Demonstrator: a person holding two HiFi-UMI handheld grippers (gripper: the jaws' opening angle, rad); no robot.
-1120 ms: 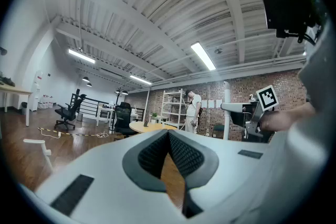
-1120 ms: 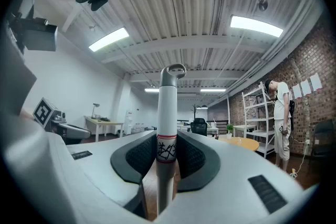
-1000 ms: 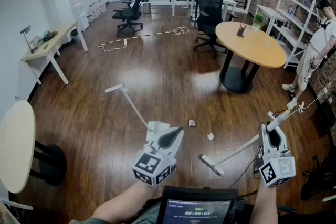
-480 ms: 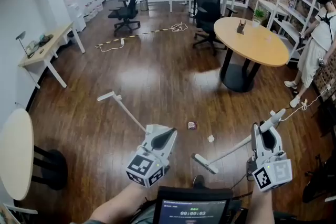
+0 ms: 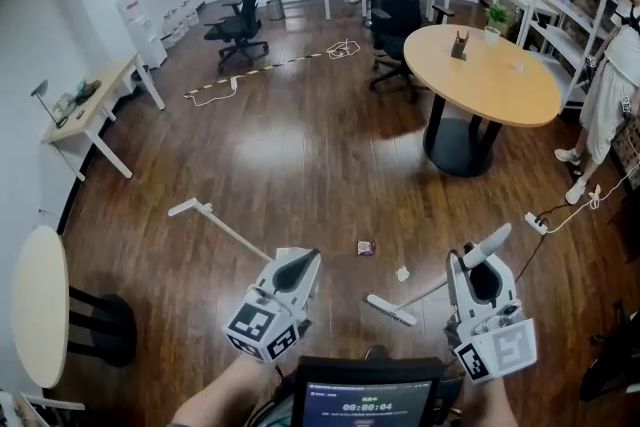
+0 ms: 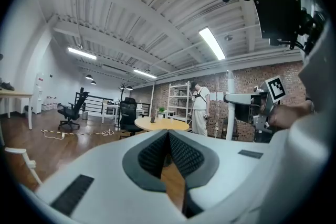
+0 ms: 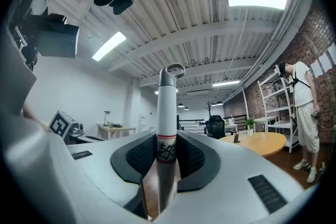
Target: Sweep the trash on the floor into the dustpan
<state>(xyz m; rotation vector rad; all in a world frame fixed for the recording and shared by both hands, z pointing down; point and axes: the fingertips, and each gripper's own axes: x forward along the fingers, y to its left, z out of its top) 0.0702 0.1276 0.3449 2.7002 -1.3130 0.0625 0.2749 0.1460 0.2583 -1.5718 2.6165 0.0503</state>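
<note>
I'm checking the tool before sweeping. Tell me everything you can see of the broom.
The broom is slim and pale, plastic or metal by its look: a long straight handle with a loop on top and a narrow white brush head. The right gripper is shut on the handle near its top, at a band of dark marks. The broom slants down leftward, its head at the wooden floor, close to a small white scrap.
</note>
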